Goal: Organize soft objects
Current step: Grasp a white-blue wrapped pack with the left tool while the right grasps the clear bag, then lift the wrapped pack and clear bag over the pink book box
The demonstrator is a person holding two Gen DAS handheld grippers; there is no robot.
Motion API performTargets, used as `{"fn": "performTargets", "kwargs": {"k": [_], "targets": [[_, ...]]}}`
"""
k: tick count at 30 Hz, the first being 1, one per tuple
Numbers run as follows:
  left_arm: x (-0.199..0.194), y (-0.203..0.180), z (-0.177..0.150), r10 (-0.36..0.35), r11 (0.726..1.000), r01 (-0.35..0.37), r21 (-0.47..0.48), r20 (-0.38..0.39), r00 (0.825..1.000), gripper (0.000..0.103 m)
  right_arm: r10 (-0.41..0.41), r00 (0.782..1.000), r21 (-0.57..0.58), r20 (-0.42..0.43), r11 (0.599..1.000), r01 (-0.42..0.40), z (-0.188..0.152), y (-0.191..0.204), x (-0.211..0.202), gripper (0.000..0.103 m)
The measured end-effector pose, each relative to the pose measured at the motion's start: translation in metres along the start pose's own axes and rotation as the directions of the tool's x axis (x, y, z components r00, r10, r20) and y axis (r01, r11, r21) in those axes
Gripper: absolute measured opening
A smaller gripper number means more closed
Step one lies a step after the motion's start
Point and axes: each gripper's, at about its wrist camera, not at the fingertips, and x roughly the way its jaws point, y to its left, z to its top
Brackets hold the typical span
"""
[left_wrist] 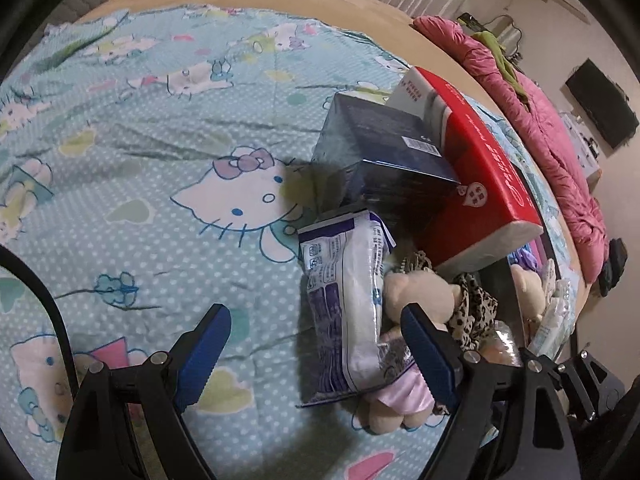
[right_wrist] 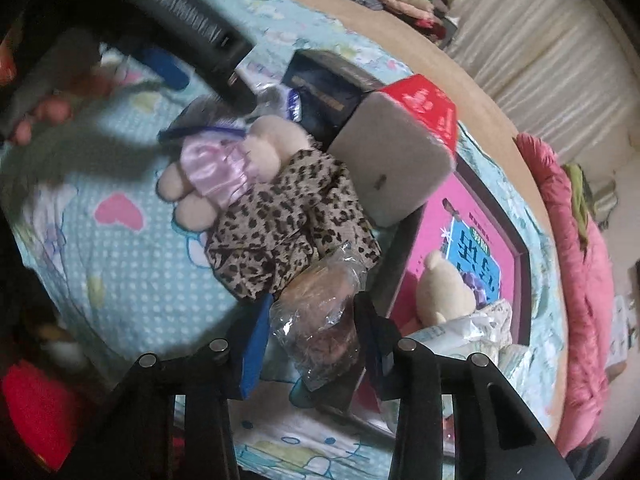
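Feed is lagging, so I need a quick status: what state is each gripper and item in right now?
Left gripper: open, straddling the white pack.
White pack: sealed, lying flat.
Right gripper: shut on clear bag.
Clear bag: crinkled, pinched between the fingers.
Plush doll: lying down.
Leopard cloth: crumpled.
Red tissue pack: tilted.

Dim indoor light, soft shadows, heavy fisheye curvature, motion blur in right view

Plush bear [left_wrist: 404, 308], leopard cloth [right_wrist: 280, 216] on bed.
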Motion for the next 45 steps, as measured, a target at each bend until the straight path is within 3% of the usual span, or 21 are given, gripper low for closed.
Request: {"fn": "performTargets", "kwargs": {"k": [5,13,19,30,45], "targets": [[0.009,0.001,0.004,-0.026,1.0,0.026,-0.018,-0.003,1.0,0.076,0.085,0.994,0.149,0.067,0.984,-0.094,-0.001,-0.029,-0.013,0.041],[0.015,0.005,0.011,-0.105,0.993,0.106,-0.049,0.023,0.994,0.036,0.127,0.979,0.289,0.159,0.942,-0.169,0.0,-0.044,-0.029,0.041],[0.004,0.0,0.01,-0.14,0.989,0.142,-0.033,0.053,0.989,0.035,0.124,0.969,0.351,0.213,0.916,-0.195,-0.004,-0.051,-0.039,0.041],[-0.052,-0.028,-0.006,-0.109,0.992,0.098,0.08,0.145,0.983,0.035,0.106,0.944,0.431,0.313,0.87,-0.24,-0.006,-0.069,-0.058,0.041],[-0.098,-0.098,-0.013,-0.145,0.972,0.103,0.21,0.193,0.97,0.035,0.024,0.905,0.526,0.424,0.807,-0.268,-0.024,-0.107,-0.095,0.041]]}}
